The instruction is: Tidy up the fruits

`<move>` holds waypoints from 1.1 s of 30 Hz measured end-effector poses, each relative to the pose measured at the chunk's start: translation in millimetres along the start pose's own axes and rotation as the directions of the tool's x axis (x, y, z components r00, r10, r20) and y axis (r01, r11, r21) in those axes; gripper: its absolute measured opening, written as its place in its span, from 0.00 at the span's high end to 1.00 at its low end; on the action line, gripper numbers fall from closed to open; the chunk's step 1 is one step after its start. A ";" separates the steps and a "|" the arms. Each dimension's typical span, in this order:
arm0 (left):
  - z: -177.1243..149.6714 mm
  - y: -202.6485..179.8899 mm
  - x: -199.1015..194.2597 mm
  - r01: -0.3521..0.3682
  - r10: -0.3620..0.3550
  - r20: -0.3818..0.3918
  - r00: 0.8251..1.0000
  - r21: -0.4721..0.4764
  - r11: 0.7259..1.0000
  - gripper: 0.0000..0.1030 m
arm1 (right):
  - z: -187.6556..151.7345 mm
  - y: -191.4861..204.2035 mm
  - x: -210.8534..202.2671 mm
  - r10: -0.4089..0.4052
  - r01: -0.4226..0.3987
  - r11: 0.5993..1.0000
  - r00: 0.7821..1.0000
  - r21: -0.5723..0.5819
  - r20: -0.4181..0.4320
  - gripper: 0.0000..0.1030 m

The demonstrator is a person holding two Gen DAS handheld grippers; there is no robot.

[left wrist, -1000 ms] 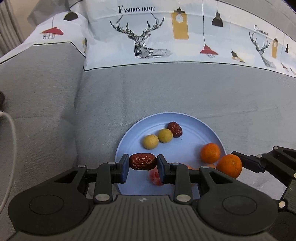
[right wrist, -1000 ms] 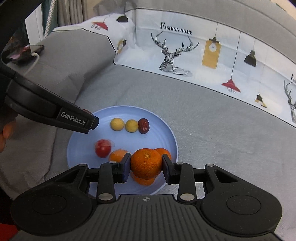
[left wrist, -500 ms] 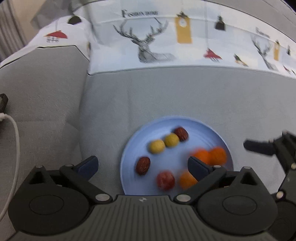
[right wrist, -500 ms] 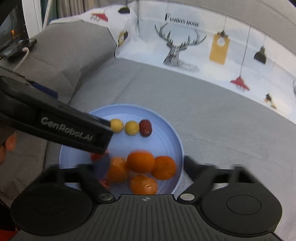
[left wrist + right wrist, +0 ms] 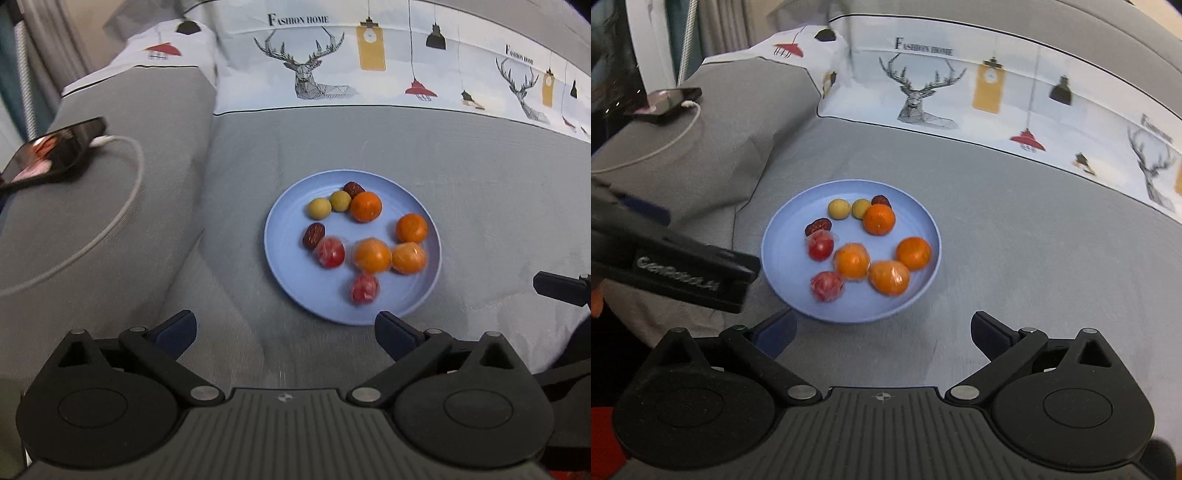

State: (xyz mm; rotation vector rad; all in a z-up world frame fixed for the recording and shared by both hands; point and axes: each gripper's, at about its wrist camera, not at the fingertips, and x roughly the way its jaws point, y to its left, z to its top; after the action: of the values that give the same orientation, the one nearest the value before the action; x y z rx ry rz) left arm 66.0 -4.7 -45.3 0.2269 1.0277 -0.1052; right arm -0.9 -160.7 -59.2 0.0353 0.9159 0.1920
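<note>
A light blue plate [image 5: 284, 206] [image 5: 923, 221] lies on the grey sofa seat. On it are several oranges [image 5: 372, 254] [image 5: 851, 260], two wrapped red fruits [image 5: 329, 253] [image 5: 827, 285], two yellow-green fruits [image 5: 320, 208] [image 5: 839, 208] and two dark red dates [image 5: 313, 235] [image 5: 817, 225]. My left gripper [image 5: 284, 330] is open and empty, held back from the plate's near rim. My right gripper [image 5: 884, 334] is open and empty, also short of the plate. The left gripper's body also shows in the right wrist view [image 5: 687, 273], left of the plate.
A phone [image 5: 51, 149] [image 5: 665, 101] with a white cable [image 5: 122, 206] lies on the grey armrest at the left. A printed deer-pattern cover [image 5: 369, 62] lines the sofa back. The right gripper's fingertip [image 5: 557, 287] shows at the right edge.
Both grippers have opened and pulled back from the plate. The date from the left gripper and the orange from the right gripper now lie on the plate.
</note>
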 end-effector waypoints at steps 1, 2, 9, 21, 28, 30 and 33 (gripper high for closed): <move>-4.0 0.3 -5.8 -0.003 0.003 0.004 1.000 -0.002 1.000 0.00 | -2.4 1.1 -4.3 -0.003 0.003 1.000 1.000 0.000 0.005 0.02; -7.4 0.7 -10.8 -0.007 0.007 0.010 1.000 -0.002 1.000 0.00 | -4.6 2.2 -8.4 -0.007 0.007 1.000 1.000 0.000 0.012 0.02; -24.4 -4.1 -33.9 -0.036 0.035 0.038 0.999 0.012 0.999 0.00 | -15.7 8.4 -37.1 -0.028 0.028 1.000 0.997 0.000 0.076 0.02; -32.4 -7.6 -48.6 -0.055 0.055 0.057 0.997 0.008 0.998 0.00 | -21.7 10.2 -55.3 -0.032 0.034 0.999 0.994 -0.017 0.106 0.01; -30.9 -8.4 -47.8 -0.057 0.056 0.051 0.997 0.011 0.998 0.00 | -21.5 10.9 -56.1 -0.036 0.038 0.999 0.993 -0.015 0.111 0.01; -30.6 -8.0 -46.7 -0.057 0.057 0.049 0.997 0.012 0.998 0.00 | -21.8 11.0 -56.1 -0.036 0.038 0.999 0.993 -0.016 0.109 0.01; -29.6 -8.1 -45.0 -0.062 0.061 0.040 0.997 0.019 0.998 0.00 | -21.2 12.4 -55.9 -0.038 0.040 0.999 0.993 -0.018 0.109 0.01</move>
State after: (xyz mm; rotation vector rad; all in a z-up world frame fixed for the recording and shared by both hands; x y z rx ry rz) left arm 16.5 -6.4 -22.5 0.2735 0.9796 -0.0639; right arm -52.7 -159.6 -26.9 0.0092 0.8056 0.1615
